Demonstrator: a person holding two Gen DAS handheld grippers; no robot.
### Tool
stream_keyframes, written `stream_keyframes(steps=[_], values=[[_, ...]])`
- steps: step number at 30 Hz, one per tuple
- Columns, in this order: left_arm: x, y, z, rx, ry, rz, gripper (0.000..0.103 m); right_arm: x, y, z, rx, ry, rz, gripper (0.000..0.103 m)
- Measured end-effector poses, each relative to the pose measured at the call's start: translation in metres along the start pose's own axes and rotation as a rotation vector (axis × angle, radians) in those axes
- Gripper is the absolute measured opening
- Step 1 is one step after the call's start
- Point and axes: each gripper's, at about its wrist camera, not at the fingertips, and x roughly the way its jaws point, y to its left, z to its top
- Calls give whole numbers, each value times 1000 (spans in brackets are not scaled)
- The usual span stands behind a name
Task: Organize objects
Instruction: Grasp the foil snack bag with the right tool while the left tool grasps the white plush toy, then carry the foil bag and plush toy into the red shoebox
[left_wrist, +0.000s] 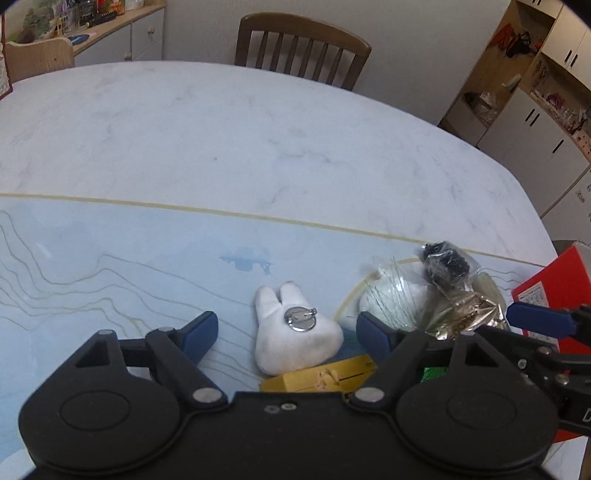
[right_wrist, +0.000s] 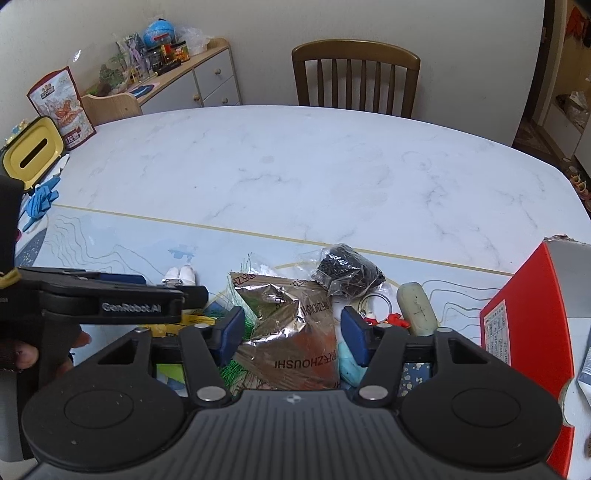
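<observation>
A white tooth-shaped plush brooch (left_wrist: 295, 332) lies pin side up on the pale blue mat (left_wrist: 110, 258). My left gripper (left_wrist: 286, 334) is open and low over it, one finger on each side, not touching. My right gripper (right_wrist: 293, 330) is open, narrowly straddling a crumpled gold foil bag (right_wrist: 288, 325) on a pile; small gaps show at both pads. The pile also holds a clear bag of black pieces (right_wrist: 345, 271), a key ring (right_wrist: 376, 302) and a pale green oblong (right_wrist: 417, 306). The foil bag (left_wrist: 465, 314) also shows at the right in the left wrist view.
A red box (right_wrist: 524, 314) stands at the right table edge. A yellow tissue box (right_wrist: 33, 155), blue gloves (right_wrist: 40, 201) and a printed pouch (right_wrist: 61, 107) sit far left. A wooden chair (right_wrist: 354, 74) stands behind the marble table (right_wrist: 295, 166). A hand (right_wrist: 22, 354) holds the left gripper.
</observation>
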Motion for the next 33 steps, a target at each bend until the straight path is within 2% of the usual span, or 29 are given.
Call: stream_keyframes(steps=[1,3,5,9,11,15,19,26,33], values=[[0,-1,-1,1,-8,4,79,1,0,1,7,0,-6,52],[0,-1,-1,2,-11,5,77,5,-3,1,22,3,-11,44],[-1,-2,-2,8,-15,7,69,10,-7,2,52,8,-4,38],[-4,-2,-4,21,-15,13,59,14,-12,2,104,11,15,35],[-4,-2,-5,21,-18,7,48,13,-11,1,108,8,9,33],[-6,-2,-7,28,-24,11,46,12,-9,1,114,3,-5,23],[-9,-2,-6,29,-28,21,45,7,-12,-2,139,-14,-17,19],[-34,-3,0,11,-43,2,45,-14,-18,-7,192,-47,-29,18],[-74,-18,-1,25,-57,-63,45,-58,-25,-11,246,-111,-22,18]])
